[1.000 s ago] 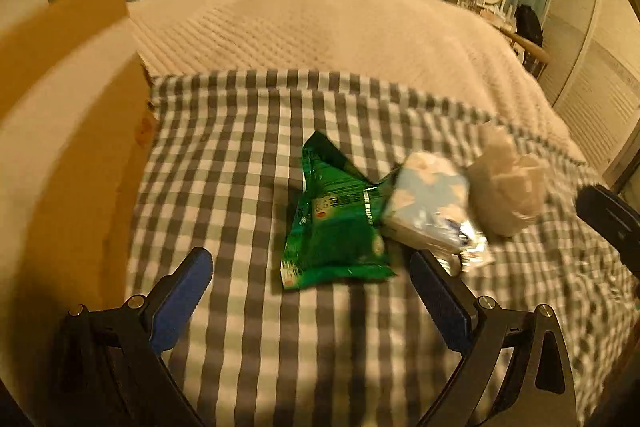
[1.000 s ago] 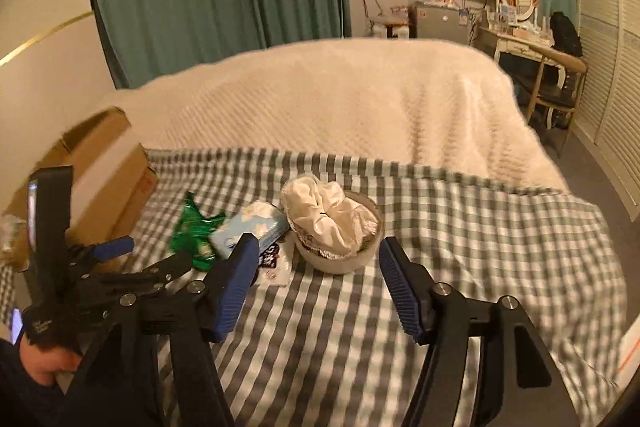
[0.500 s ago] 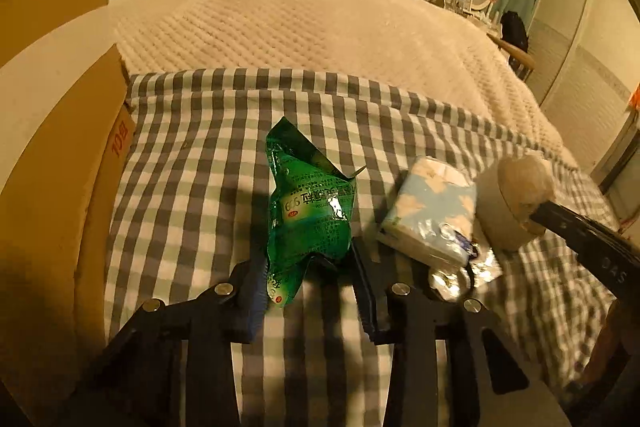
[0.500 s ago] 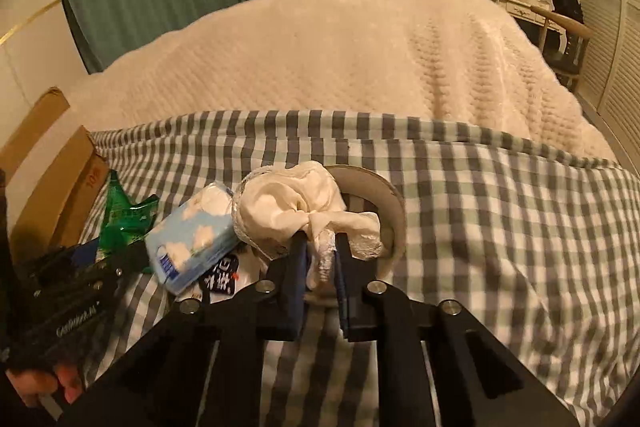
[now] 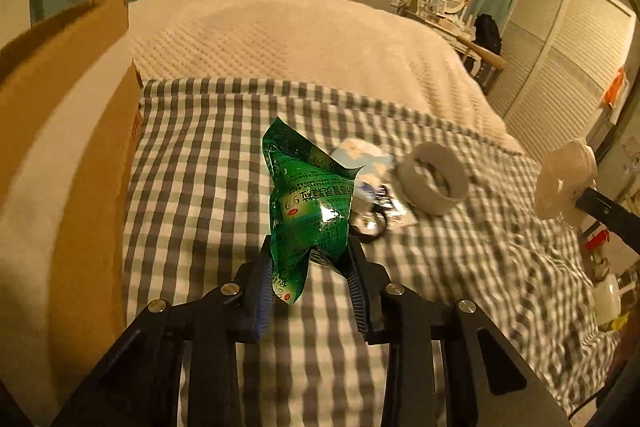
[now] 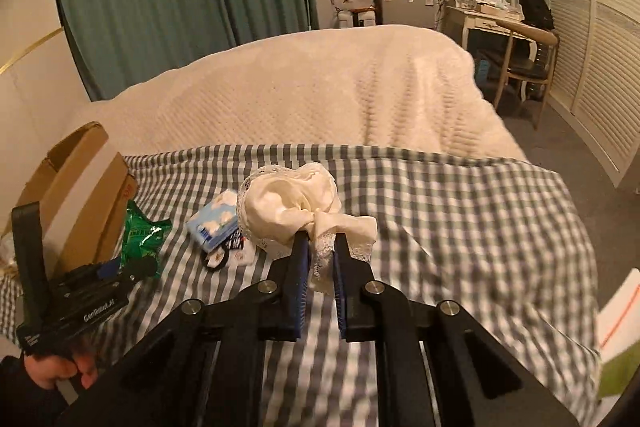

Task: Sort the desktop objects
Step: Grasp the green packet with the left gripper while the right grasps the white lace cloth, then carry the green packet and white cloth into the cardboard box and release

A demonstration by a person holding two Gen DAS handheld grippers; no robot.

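Left tool clamped on green packet, lifted above checked cloth; right tool pinching cream cloth.

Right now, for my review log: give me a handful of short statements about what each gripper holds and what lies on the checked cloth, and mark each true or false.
1. The left gripper is shut on the green packet. True.
2. The right gripper is open and empty. False: it is shut on the white lace cloth.
3. The grey bowl still holds the cloth. False: the bowl shows empty in the left wrist view.
4. The blue tissue pack lies on the checked cloth. True.
5. The cardboard box stands to the right of the objects. False: it stands at their left.
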